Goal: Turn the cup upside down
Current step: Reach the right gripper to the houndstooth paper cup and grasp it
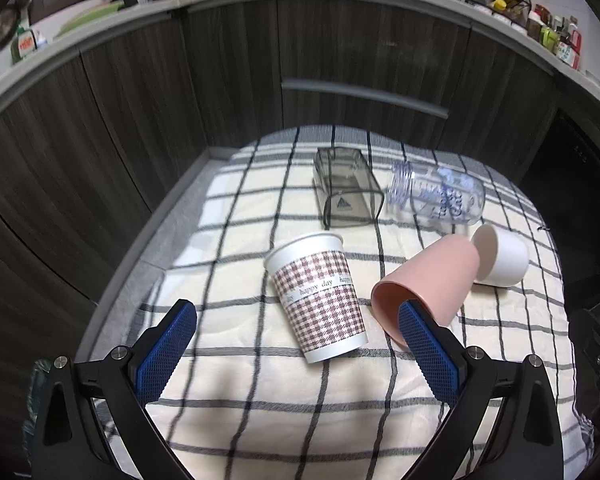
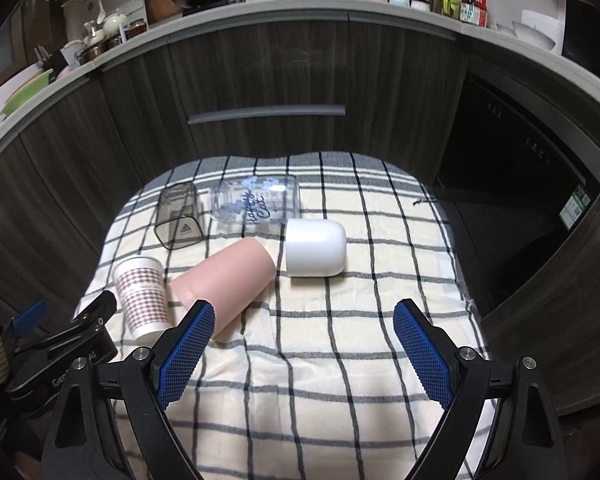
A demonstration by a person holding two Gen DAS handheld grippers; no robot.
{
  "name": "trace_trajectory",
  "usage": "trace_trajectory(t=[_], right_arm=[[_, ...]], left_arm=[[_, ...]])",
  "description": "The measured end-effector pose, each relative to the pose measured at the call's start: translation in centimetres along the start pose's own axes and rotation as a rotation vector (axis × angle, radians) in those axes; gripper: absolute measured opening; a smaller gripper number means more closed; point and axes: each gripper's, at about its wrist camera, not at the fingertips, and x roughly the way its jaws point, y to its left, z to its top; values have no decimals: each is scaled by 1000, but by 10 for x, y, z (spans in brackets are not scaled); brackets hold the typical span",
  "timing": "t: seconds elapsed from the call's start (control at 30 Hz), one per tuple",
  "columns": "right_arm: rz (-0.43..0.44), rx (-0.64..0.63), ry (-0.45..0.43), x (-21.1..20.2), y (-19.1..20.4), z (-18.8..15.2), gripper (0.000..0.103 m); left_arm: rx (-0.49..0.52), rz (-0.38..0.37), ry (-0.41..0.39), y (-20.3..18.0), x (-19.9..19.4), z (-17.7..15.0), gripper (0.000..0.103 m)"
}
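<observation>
Checked cloth (image 1: 260, 400), left gripper (image 1: 298, 332) spread wide facing inverted paper cup (image 1: 320, 300), right gripper (image 2: 304, 328) likewise agape

A soft checked cloth (image 1: 260, 400) is covering the table, looking woven and matt, with a paper cup (image 1: 320, 296) on it showing a printed check pattern and a dull white rim. The pink cup (image 2: 224, 280) and the white cup (image 2: 316, 248) are looking like smooth matt plastic, while the far clear bottle (image 2: 260, 204) is catching light glossily and the smoky grey container (image 1: 344, 188) is showing see-through plastic. The gripper pads (image 1: 428, 348) are showing rough blue textured rubber on black plastic arms with shiny metal screws, and the far cabinet fronts (image 2: 260, 64) are showing dark matt wood grain.
</observation>
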Motion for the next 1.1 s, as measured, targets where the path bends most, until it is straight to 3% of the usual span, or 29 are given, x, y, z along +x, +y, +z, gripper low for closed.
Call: trace_trajectory(t=[0.3,0.53,0.67,0.87,1.1], right_arm=[[-3,6,58,41,-4,2,91],[-4,13,97,64,-4,1,91],[-4,14,111,70,-4,-1,91],[-2,20,121,67,-3,-4,91],[-11,10,106,39,-5,-14,91]], left_arm=[[13,7,67,-12,49,-1,99],[34,-2,113,-15,78,-5,83],[33,-31,136,-13,87,-9,67],[47,-43,109,-12,78,-10,66],[91,-83,83,-13,41,-27,66]])
